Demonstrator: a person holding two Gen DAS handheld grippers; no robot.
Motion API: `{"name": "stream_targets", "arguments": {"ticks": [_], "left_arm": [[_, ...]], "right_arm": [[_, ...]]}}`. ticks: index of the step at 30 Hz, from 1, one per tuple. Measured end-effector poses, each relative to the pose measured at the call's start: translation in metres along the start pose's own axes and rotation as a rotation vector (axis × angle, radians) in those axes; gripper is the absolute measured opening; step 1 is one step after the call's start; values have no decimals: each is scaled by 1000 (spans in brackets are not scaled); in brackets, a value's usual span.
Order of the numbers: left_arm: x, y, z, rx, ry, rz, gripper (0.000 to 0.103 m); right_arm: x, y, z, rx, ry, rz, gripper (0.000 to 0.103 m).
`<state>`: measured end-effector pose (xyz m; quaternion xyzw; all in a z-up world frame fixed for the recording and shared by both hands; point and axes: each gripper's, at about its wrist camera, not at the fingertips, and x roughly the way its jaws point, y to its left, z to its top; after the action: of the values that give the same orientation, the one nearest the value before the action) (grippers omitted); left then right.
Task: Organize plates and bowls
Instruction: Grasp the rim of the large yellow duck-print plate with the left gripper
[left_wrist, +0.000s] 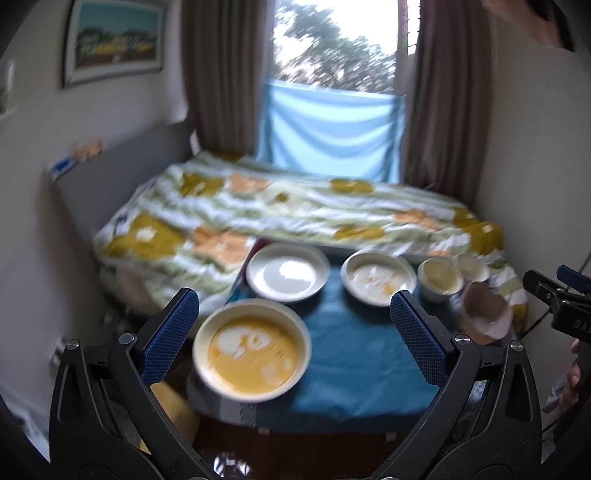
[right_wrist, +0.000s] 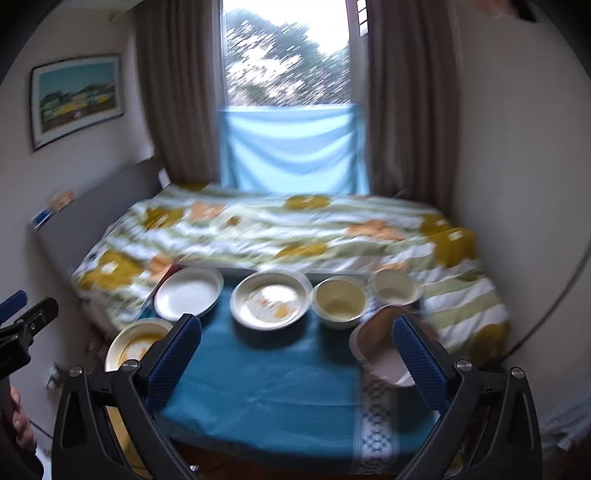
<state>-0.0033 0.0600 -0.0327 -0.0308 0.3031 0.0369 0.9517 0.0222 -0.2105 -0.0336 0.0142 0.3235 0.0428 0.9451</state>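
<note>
Claws, left and right, gape empty above plates, bowls and a seemingly tilted pink bowl.

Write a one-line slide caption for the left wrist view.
Open left tool hovers over a teal-clothed table beside a bed, nearest an orange-centred plate, with more plates and bowls behind.

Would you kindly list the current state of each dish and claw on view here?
Left claw: open, empty.
Right claw: open, empty.
Yellow plate: upright, near left corner.
White plate: upright, empty.
Patterned plate: upright, unstacked.
Cream bowl: upright, empty.
Small cream bowl: upright.
Pink bowl: tilted on its side.
</note>
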Motion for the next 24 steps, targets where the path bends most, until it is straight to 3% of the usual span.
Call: {"name": "stream_targets", "arguments": {"ticks": [5, 10, 12, 14, 18, 20, 24], "left_arm": [[35, 53, -34, -91, 120, 34, 103], [89, 112, -68, -207, 238, 1, 102], [111, 132, -82, -246, 287, -8, 99], [132, 144, -94, -270, 332, -23, 90], [173, 164, -118, -307, 421, -91, 77], [186, 167, -126, -321, 454, -117, 70], [209, 172, -137, -352, 514, -173, 58]], "right_arm": [[63, 25, -15, -23, 118, 140, 103], [122, 64, -31, -54, 213, 258, 103], [146, 81, -36, -79, 252, 280, 103], [167, 95, -42, -95, 287, 309, 102], [214, 129, -59, -130, 384, 368, 93], [234, 145, -70, -141, 440, 396, 82], [264, 167, -86, -149, 526, 433, 68]]}}
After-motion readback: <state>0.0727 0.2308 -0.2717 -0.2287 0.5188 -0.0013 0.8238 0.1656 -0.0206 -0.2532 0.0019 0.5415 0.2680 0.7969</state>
